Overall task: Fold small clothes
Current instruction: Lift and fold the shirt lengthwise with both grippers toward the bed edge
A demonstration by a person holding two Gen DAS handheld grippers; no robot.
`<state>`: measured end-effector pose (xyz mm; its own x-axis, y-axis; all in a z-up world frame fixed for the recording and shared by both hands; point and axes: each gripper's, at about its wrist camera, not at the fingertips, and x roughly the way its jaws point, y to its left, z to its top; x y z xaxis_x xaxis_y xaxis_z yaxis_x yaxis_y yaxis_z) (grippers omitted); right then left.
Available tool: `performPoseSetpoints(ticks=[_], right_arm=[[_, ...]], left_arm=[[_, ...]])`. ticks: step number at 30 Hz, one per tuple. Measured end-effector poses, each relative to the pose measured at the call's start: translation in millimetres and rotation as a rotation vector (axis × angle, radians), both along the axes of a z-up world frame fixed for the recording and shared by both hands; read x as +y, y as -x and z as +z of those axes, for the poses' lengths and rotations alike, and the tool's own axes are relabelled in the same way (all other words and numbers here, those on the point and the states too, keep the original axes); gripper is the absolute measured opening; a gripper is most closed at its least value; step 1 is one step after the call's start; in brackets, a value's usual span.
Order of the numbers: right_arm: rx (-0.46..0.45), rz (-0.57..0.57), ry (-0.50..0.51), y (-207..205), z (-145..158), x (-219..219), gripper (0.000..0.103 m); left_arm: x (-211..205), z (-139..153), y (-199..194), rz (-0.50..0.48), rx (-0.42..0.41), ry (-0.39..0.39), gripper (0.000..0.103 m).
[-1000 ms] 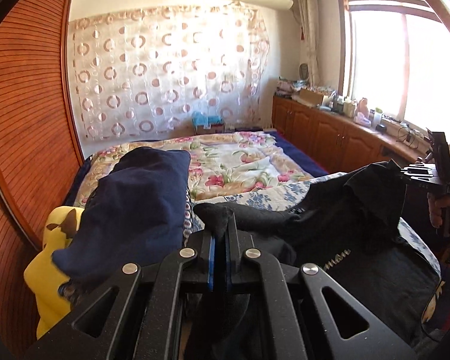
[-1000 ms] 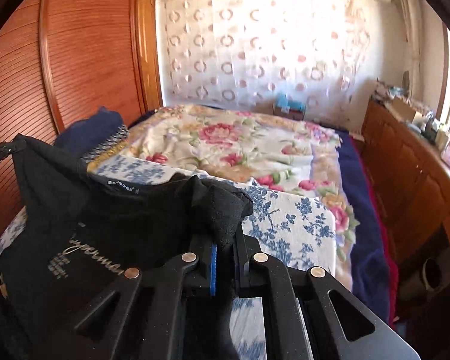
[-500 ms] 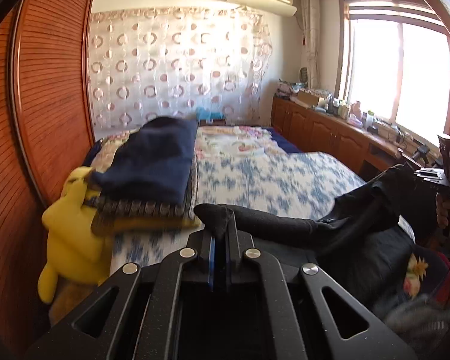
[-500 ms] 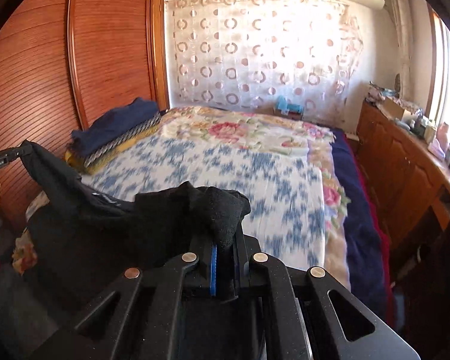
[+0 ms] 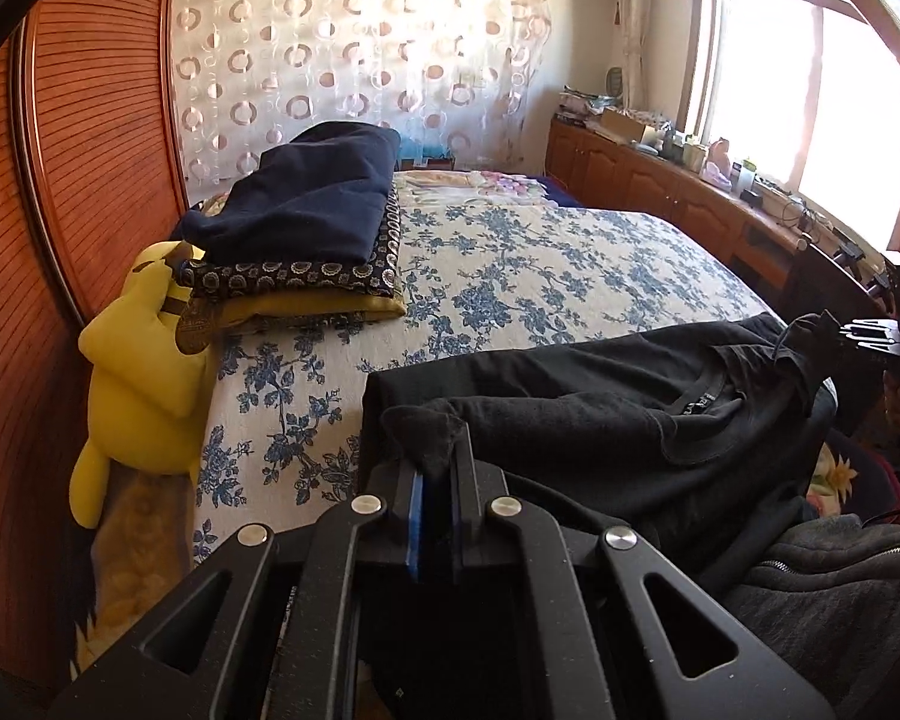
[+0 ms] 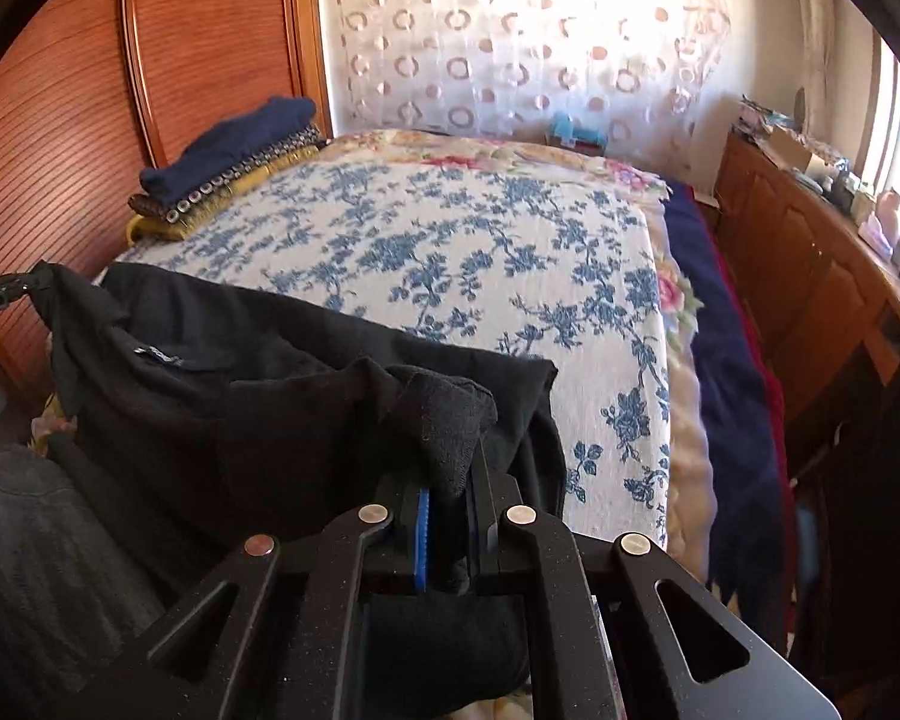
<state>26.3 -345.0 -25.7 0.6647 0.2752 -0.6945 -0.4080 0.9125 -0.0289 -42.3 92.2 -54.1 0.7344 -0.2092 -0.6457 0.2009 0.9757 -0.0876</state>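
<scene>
At the near edge of the bed, the left gripper and right gripper each pinch a corner of the black shirt, stretching it flat over the blue-flowered bedspread for folding. Farther back sits a stack of folded clothes, probably finished.
</scene>
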Motion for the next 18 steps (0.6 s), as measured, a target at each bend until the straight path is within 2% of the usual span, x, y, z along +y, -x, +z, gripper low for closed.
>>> performPoseSetpoints(ticks=[1, 4, 5, 6, 8, 10, 12, 13, 15, 18], right_arm=[[0.001, 0.003, 0.001, -7, 0, 0, 0.007], [0.0, 0.001, 0.002, -6, 5, 0, 0.007], [-0.001, 0.003, 0.008, -5, 7, 0, 0.007], [-0.001, 0.004, 0.015, -7, 6, 2, 0.008], [-0.002, 0.009, 0.029, -10, 6, 5, 0.009], [-0.009, 0.017, 0.041, -8, 7, 7, 0.013], [-0.018, 0.023, 0.048, -8, 11, 8, 0.021], [-0.028, 0.023, 0.048, -8, 15, 8, 0.026], [-0.052, 0.017, 0.038, -5, 25, 6, 0.046], [-0.082, 0.016, 0.007, -6, 37, 2, 0.051]], left_arm=[[0, 0, 0, 0.0, -0.001, -0.003, 0.01], [1, 3, 0, 0.003, -0.007, 0.007, 0.028], [0, 4, 0, 0.0, -0.008, 0.007, 0.038], [-1, 6, 0, -0.003, -0.014, 0.003, 0.043], [-2, 9, -1, -0.001, -0.021, -0.01, 0.043], [-2, 11, -2, -0.002, -0.028, -0.007, 0.05], [-1, 12, -3, -0.004, -0.033, 0.006, 0.074], [0, 13, -4, -0.004, -0.039, 0.012, 0.077], [1, 14, -7, -0.002, -0.041, 0.014, 0.078], [4, 13, -17, 0.012, -0.042, 0.013, 0.078]])
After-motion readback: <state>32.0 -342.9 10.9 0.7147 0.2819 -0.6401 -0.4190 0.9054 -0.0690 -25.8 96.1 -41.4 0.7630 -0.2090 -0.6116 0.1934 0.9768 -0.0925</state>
